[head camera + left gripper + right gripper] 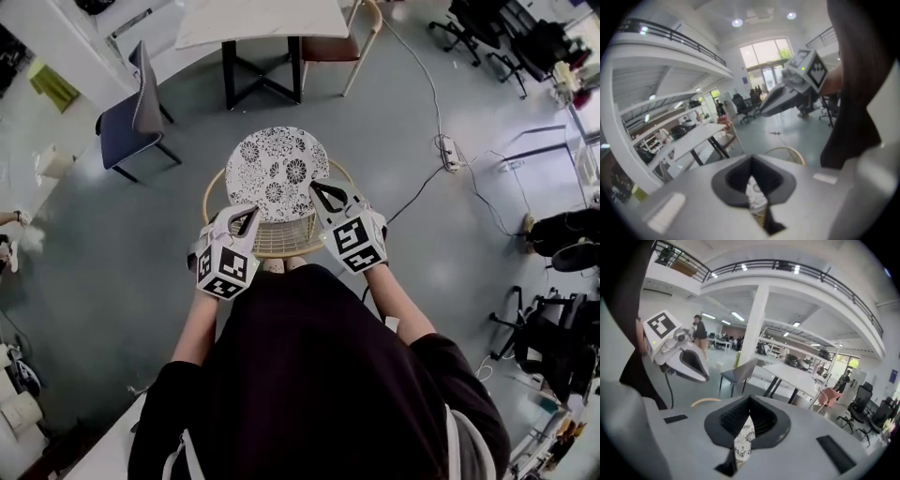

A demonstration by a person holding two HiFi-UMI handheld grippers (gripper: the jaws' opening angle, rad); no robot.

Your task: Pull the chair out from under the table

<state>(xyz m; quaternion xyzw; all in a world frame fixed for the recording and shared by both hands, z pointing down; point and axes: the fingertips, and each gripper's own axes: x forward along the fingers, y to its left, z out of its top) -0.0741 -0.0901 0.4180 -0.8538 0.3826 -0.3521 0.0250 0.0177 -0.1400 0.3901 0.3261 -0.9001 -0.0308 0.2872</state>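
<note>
Above the chair [278, 169], left gripper [253, 211] and right gripper [315, 186] hover closed

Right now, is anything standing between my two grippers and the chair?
Nothing visible does. The left gripper and right gripper hang shut and empty over the chair, near its backrest rim, with only open air between.

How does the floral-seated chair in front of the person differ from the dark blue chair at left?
The floral chair has a round black-and-white patterned seat; the blue chair has a plain dark blue one. The floral chair's frame is curved and pale; the blue chair has thin dark legs. Both stand upright on the grey floor.
</note>
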